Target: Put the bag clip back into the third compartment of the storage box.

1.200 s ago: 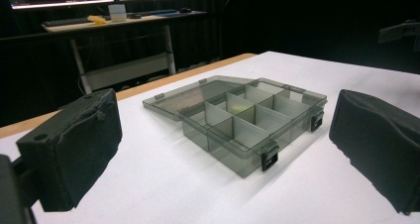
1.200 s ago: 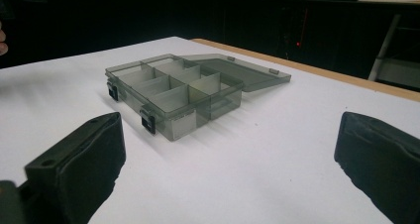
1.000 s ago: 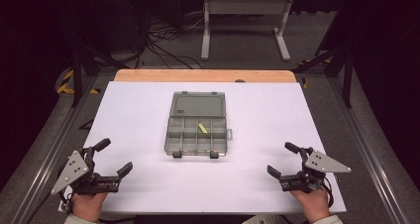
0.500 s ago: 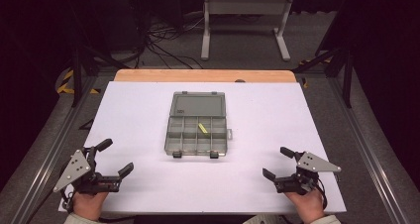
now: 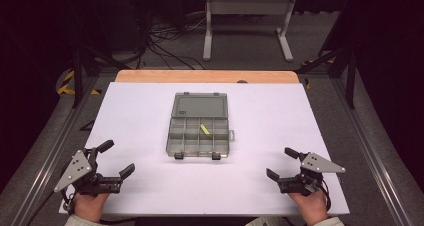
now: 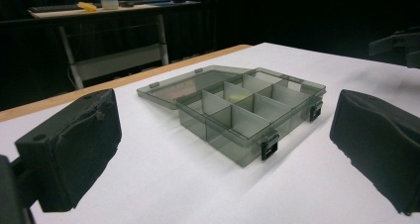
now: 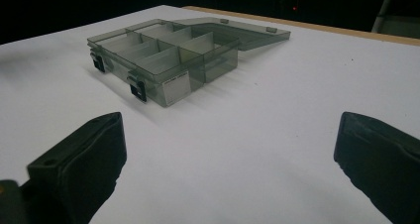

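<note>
Since a second ago the right tool has drawn back toward the table's near edge; the left tool has barely shifted. At 7 o'clock on the white table the left tool's jaws gape wide, empty. A smoky-grey clear plastic compartment box, lid laid open, lies mid-table, well apart from both, holding a small yellow piece. At 5 o'clock the right tool gapes wide, empty.

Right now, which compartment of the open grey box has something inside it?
In the organizer box, the third compartment from the left in the row beside the lid holds a small yellow piece; the other compartments look empty.
</note>
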### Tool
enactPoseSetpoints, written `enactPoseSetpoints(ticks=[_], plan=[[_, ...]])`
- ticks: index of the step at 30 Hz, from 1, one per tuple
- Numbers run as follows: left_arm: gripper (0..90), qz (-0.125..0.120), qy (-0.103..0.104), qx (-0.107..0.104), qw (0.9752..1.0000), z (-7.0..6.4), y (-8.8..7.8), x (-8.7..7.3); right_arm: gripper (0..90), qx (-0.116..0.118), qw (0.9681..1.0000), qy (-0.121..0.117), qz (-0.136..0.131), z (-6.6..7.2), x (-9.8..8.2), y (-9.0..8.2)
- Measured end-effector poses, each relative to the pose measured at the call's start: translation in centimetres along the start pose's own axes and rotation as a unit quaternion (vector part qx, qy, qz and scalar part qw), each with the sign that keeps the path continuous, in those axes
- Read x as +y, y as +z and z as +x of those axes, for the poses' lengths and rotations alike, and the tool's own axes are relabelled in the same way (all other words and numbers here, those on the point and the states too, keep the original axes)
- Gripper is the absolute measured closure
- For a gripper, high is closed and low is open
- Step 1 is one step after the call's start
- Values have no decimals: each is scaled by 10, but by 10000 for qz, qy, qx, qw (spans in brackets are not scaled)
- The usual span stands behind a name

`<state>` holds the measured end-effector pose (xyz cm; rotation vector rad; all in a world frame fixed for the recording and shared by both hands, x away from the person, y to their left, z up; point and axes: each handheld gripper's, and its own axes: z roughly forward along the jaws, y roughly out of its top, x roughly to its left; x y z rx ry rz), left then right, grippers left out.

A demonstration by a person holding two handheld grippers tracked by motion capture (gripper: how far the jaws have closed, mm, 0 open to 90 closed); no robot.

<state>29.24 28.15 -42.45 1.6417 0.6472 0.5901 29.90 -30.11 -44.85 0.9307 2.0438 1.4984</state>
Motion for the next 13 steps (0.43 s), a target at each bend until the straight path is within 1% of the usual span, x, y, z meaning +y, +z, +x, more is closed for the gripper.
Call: enactPoseSetpoints(ticks=[4,7,10,13], plan=[[2,-17,-46,9,10000,0,0,0,5,-29,10000,-76,-21,1,1,-1],[2,8,-26,12,10000,0,0,0,5,-64,9999,-105,-45,1,2,-2],[3,25,-9,30,10000,0,0,0,5,-129,9997,-192,-117,1,4,-4],[3,33,-4,35,10000,0,0,0,5,-147,9996,-191,-122,2,4,-5]])
